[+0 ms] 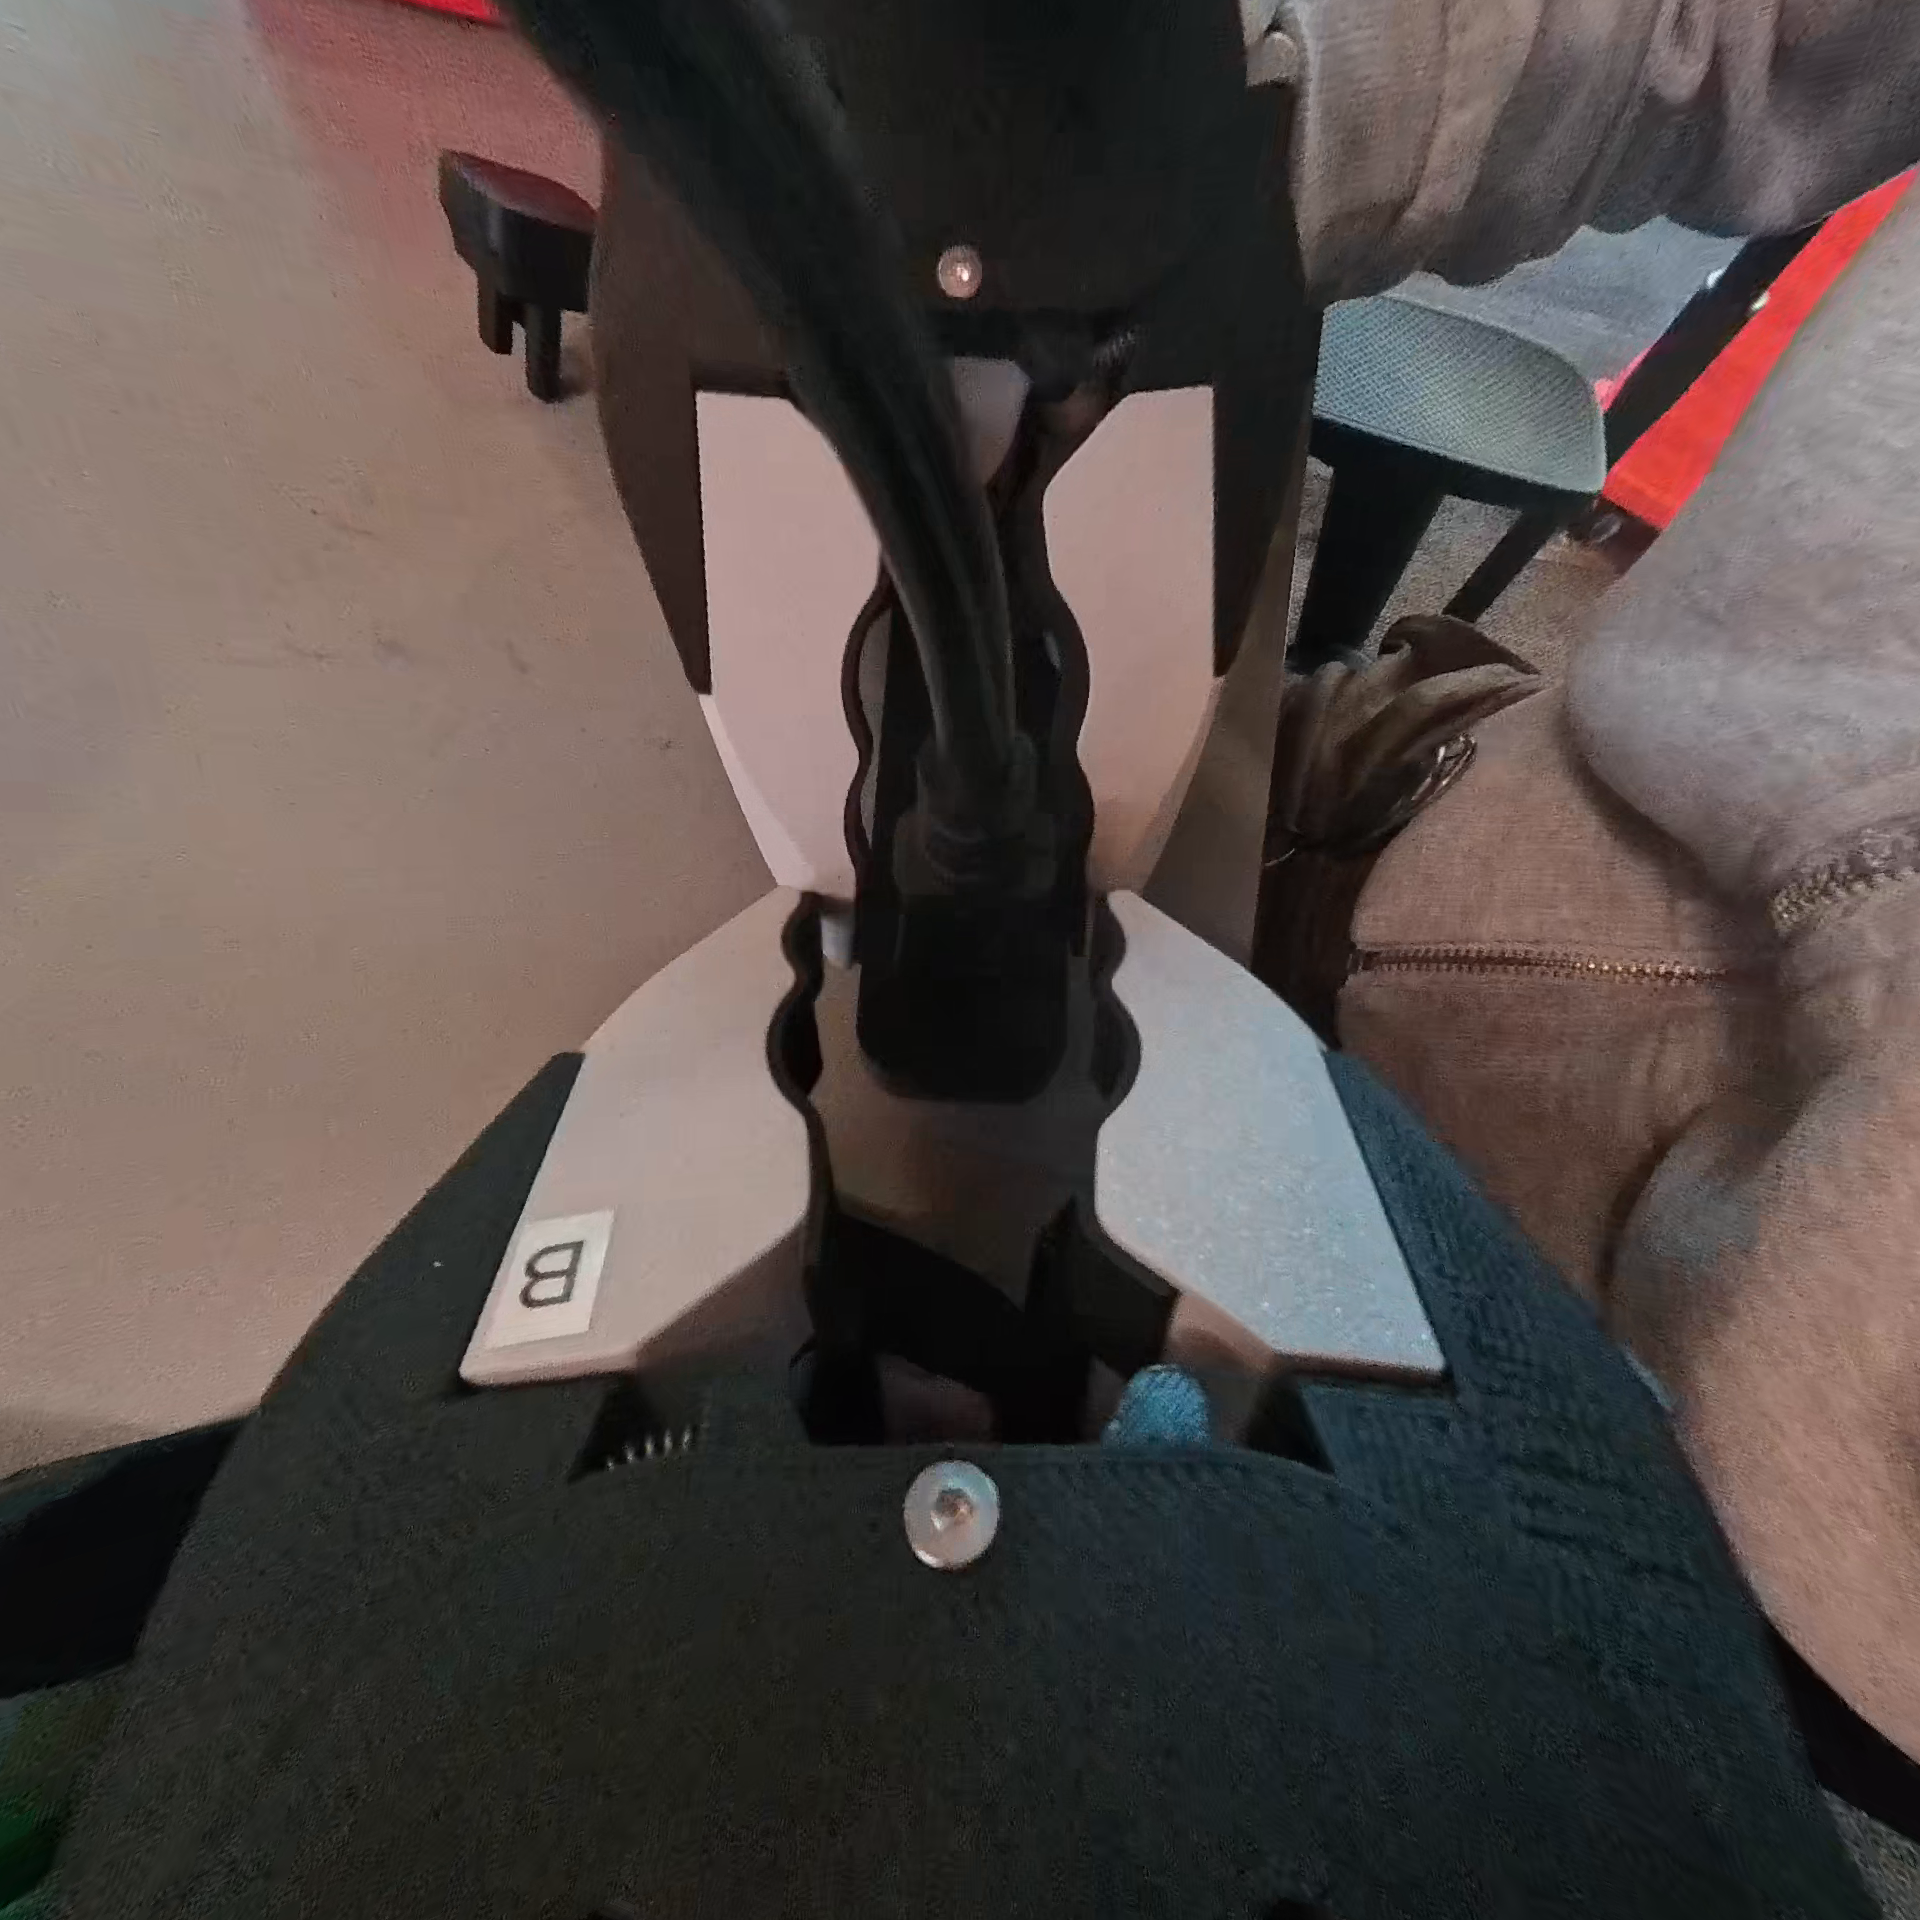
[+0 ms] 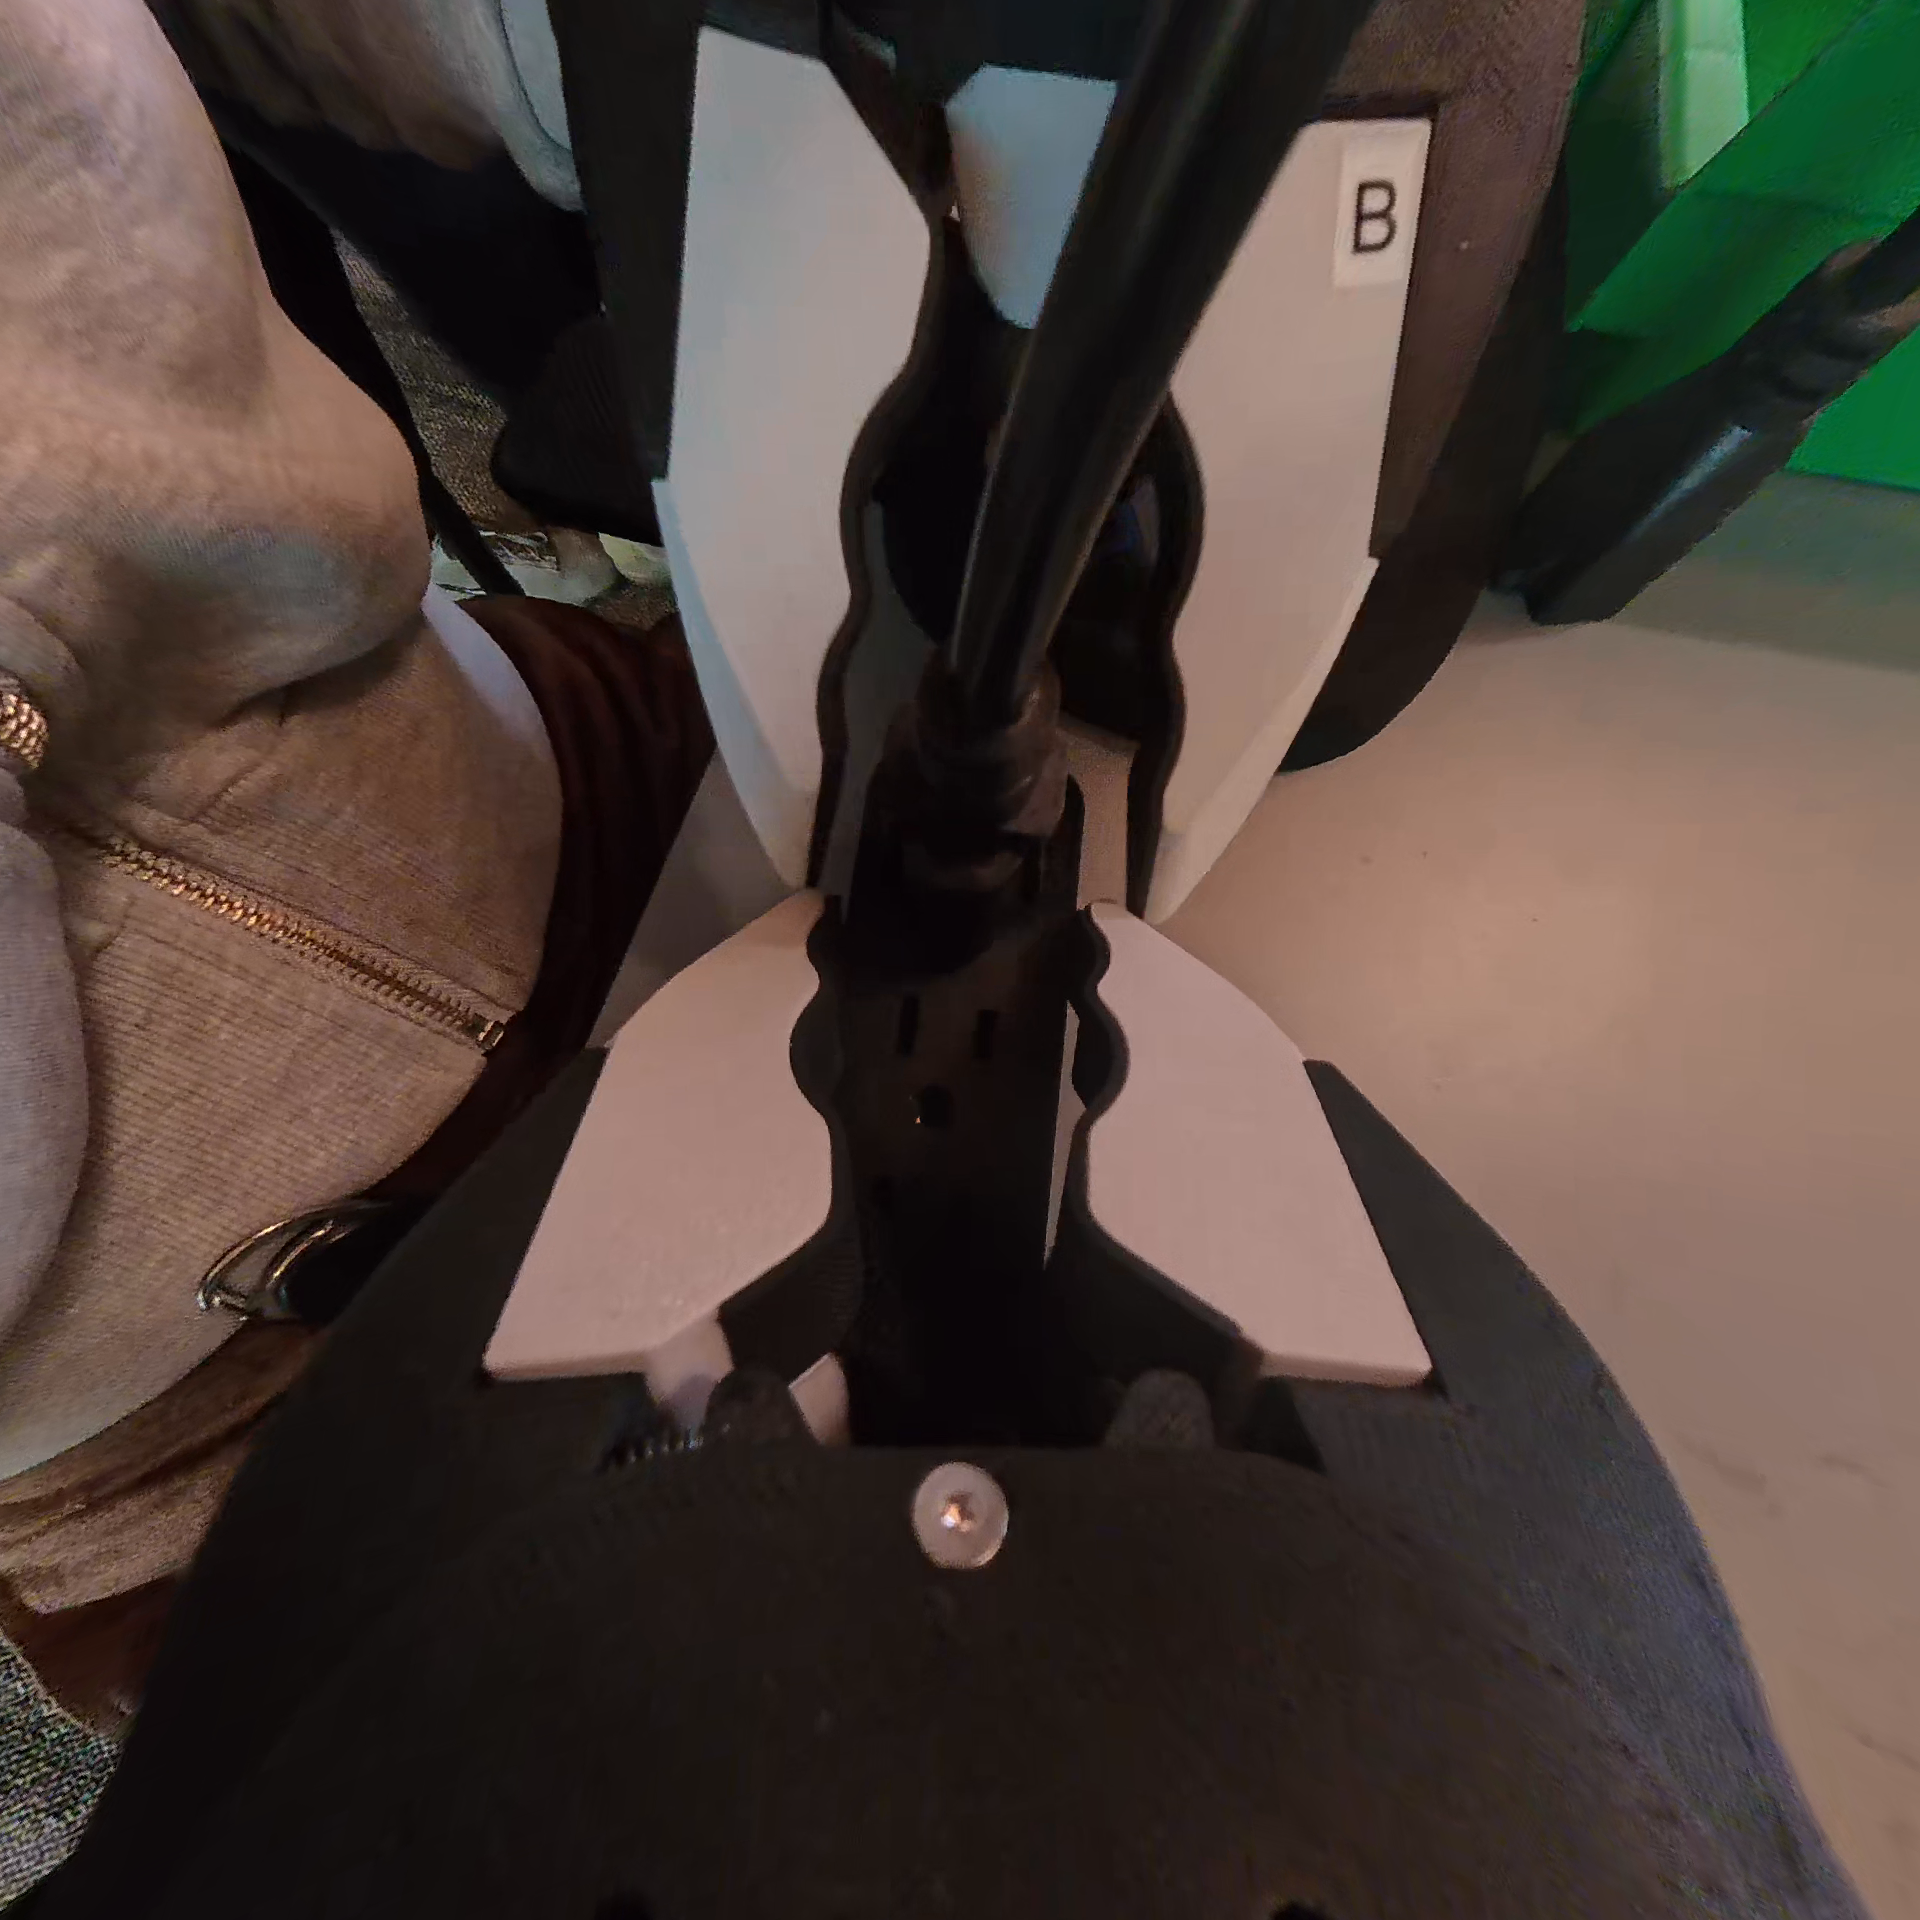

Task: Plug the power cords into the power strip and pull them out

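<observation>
My left gripper (image 1: 961,914) and right gripper (image 2: 956,920) meet tip to tip over the beige table (image 1: 260,727). The left one is shut on a black plug (image 1: 961,997) whose black cords (image 1: 935,582) rise up and away. The right one is shut on the black power strip (image 2: 951,1081); one free socket shows between its fingers. The plug (image 2: 971,821) sits on the strip just past that socket, between the left gripper's white fingers (image 2: 769,520). How deep the prongs sit is hidden. The right gripper's fingers (image 1: 779,582) show in the left wrist view.
A second black plug (image 1: 509,260) lies on the table at the far left, prongs showing. A person's grey sleeve (image 1: 1714,727) and brown zipped jacket (image 2: 260,987) are close by. A grey chair (image 1: 1455,405) and a green box (image 2: 1766,208) stand beyond. The tips of both grippers are at nearly the same place.
</observation>
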A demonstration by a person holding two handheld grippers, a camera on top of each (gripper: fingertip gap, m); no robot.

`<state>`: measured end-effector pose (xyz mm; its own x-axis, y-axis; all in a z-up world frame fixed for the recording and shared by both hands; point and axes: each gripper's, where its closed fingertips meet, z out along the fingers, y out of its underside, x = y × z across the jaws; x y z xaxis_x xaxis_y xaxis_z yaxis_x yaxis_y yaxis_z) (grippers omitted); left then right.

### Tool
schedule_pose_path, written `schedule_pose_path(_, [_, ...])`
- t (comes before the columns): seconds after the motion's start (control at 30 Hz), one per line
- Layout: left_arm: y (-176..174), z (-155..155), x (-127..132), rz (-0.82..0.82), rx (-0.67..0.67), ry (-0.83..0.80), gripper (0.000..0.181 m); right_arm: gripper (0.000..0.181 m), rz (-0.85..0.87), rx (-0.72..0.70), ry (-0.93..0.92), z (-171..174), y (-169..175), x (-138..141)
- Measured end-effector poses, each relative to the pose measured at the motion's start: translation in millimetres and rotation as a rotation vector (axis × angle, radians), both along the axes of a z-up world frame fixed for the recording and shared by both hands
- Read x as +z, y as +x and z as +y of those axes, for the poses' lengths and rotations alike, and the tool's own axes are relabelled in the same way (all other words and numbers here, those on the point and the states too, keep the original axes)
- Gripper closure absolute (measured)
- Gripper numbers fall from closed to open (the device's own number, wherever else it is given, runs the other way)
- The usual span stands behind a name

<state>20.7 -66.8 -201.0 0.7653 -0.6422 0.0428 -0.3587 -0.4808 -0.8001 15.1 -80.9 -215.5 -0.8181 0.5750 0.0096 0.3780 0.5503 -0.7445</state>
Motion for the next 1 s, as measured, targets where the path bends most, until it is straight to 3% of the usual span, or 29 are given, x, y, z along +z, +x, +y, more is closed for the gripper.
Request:
schedule_pose_path(0.1, [-2,1,5,-0.018,0.018,0.046,0.156,0.137,0.008,-0.022,-0.004,1,-3,1])
schedule_pose_path(0.67, [-3,-1,8,-0.025,0.018,0.07,0.151,0.129,0.025,-0.03,-0.08,14,2,16])
schedule_pose_path(1.0, [-3,-2,5,-0.015,0.006,0.05,0.146,0.13,-0.001,-0.013,-0.048,12,4,8])
